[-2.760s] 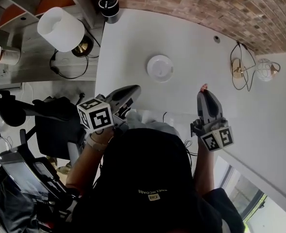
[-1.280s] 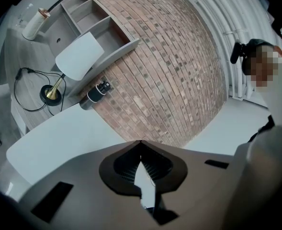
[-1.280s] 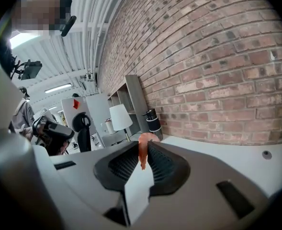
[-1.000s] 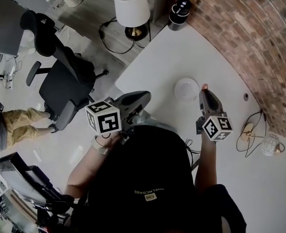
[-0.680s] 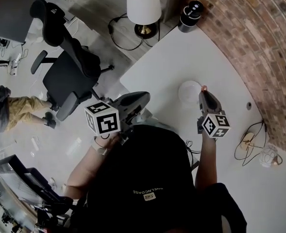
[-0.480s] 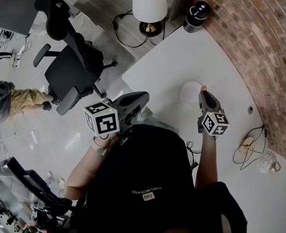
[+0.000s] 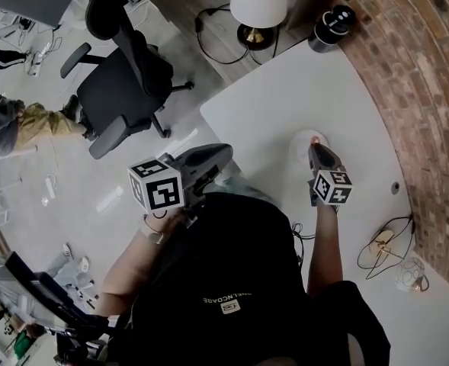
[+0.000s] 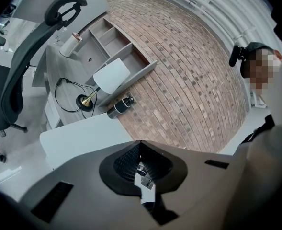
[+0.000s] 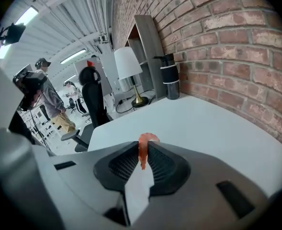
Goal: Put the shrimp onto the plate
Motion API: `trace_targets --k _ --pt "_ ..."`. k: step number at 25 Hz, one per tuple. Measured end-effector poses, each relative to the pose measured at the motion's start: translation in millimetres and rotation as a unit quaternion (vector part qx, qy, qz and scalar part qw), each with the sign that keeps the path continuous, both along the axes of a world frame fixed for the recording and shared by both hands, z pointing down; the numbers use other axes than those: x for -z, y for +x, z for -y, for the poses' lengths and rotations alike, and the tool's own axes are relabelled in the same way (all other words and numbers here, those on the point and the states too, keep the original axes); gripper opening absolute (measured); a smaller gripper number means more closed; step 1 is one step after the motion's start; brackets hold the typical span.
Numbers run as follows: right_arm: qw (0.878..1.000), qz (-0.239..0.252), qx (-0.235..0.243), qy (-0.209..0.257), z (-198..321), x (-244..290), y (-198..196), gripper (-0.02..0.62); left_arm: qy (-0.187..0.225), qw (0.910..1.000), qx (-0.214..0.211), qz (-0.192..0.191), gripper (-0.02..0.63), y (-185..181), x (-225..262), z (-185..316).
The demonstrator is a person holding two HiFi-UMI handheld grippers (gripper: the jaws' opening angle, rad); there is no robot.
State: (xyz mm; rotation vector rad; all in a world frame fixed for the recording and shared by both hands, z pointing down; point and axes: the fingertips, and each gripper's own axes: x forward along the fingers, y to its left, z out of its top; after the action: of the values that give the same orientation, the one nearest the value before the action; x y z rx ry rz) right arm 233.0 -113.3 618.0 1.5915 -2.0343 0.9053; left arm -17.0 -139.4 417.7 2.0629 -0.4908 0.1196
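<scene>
**A:** What sits closest to the cameras?

**B:** Two hand-held grippers. The left gripper (image 8: 141, 143) has its black ribbed pads drawn together at the tips, with nothing between them. The right gripper (image 9: 143, 145) is clamped on a small, curled, pink-orange shrimp (image 9: 142, 153).

**A:** How does the shrimp lie?

**B:** The right gripper view shows it pinched in the seam between the two pads. Its long axis runs along that seam and stands upright in the picture. The curled end pokes out just past the tips and bends toward the right-hand pad. In the head view it is only a pink speck at the tips.

**A:** And the plate?

**B:** Only the head view shows it. A small round white plate (image 7: 300, 143) lies beneath the right gripper's tips, so the shrimp is over the plate. Whether the two touch cannot be told. In the right gripper view the jaws cover the plate.

**A:** What lies farther off?

**B:** A white tabletop (image 7: 285, 90) spreads ahead of the right gripper. The left gripper is held well to its left. At the table's far corner a black cylindrical bottle (image 9: 171, 78) stands against a red-brown brick wall (image 9: 217, 42). That wall runs along the right gripper's right side. Left of the bottle is a table lamp with a white shade and brass base (image 9: 126, 63). Farther left again is a black office chair (image 7: 125, 90).
</scene>
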Motion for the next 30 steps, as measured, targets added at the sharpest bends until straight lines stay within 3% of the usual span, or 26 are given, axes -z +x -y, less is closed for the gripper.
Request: trace_targets --k 14,30 --pt "0.996 -0.007 0.058 -0.074 6 -64 -6 0.058 -0.013 0.9997 0.014 0.017 0.003 -4 -10 -3" --pt "0.991 -0.007 0.082 -0.108 6 -91 -5 0.058 -0.029 0.9991 0.023 0.022 0.003 0 -19 -4"
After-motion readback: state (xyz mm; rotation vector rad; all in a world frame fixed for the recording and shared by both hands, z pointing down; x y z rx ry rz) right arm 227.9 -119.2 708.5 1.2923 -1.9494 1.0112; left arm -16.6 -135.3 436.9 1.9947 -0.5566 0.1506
